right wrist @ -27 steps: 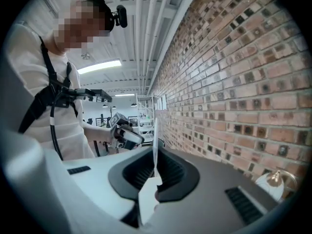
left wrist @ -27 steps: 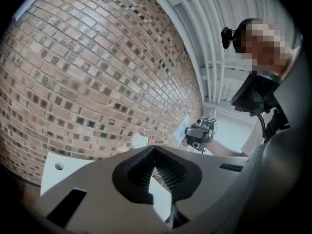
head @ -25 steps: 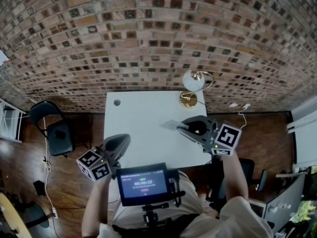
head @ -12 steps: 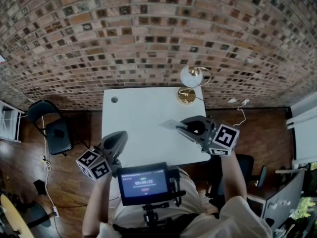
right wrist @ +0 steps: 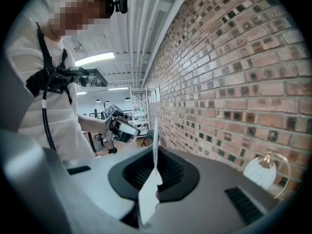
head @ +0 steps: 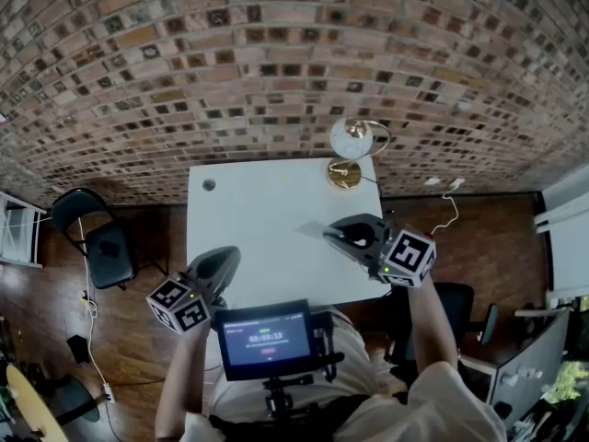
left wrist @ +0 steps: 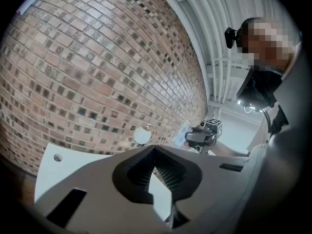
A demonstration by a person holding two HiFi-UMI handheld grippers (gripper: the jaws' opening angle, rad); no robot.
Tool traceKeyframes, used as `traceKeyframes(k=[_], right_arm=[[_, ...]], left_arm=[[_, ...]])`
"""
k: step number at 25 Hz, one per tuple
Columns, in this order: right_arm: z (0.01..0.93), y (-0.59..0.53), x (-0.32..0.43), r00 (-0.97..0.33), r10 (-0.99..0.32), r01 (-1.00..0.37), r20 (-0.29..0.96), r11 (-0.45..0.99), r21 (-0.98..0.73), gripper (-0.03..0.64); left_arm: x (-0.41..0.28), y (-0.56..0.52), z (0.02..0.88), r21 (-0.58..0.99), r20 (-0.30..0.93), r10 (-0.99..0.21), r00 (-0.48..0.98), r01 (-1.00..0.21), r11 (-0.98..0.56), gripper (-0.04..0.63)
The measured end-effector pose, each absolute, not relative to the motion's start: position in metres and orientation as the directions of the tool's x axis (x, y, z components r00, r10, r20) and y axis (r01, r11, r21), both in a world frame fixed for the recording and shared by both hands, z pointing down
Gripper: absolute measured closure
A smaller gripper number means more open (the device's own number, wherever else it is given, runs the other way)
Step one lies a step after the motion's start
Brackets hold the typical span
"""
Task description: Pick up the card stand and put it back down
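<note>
"Brick wall (head: 276, 63) across the back and a white table (head: 248, 201) in front of it. What sits furthest left?"

"A black chair (head: 99, 238), just off the table's left edge. Next comes the left gripper (head: 226, 258), over the table's near left part."

"Is it holding anything?"

"No. Its own view shows the jaws brought together at the tips, with nothing between them."

"And the card stand?"

"The card stand (head: 313, 230) is a thin pale sheet a little right of the table's middle. It sticks out leftward from the right gripper (head: 331, 236). That gripper is clamped tight on it — in its own view the sheet stands edge-on between the jaws."

"Is it resting on the table?"

"I can't tell whether its lower edge touches. It's over the table's right half, though."

"What's further right?"

"A lamp (head: 348, 155) with a round white shade and a gold base, at the table's far right corner — well apart from the card stand."
</note>
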State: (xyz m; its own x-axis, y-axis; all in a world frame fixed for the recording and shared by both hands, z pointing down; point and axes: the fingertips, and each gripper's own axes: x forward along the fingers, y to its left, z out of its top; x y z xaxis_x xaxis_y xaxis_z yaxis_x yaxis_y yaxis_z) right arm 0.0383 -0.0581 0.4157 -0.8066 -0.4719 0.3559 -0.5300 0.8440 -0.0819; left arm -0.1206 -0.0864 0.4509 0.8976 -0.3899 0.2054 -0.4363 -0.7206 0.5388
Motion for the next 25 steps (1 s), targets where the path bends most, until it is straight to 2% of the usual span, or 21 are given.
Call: traceKeyframes(k=[12, 20, 25], right_arm=[[0.454, -0.073, 0.060, -0.807, -0.457, -0.537, 0.373, 0.831, -0.143, 0.594], [0.497, -0.081, 0.066, -0.787, -0.425, -0.528, 0.448, 0.839, -0.132, 0.594], [0.513, -0.086, 0.058, -0.795, -0.405, -0.521, 0.451, 0.837, -0.167, 0.594]], left_arm=[[-0.107, -0.089, 0.476, 0.528, 0.280, -0.402, 0.872, -0.489, -0.694, 0.595], [-0.112, -0.090, 0.493, 0.532, 0.309, -0.429, 0.849, -0.528, -0.662, 0.595], [-0.119, -0.089, 0.503, 0.534, 0.334, -0.445, 0.831, -0.556, -0.637, 0.595]])
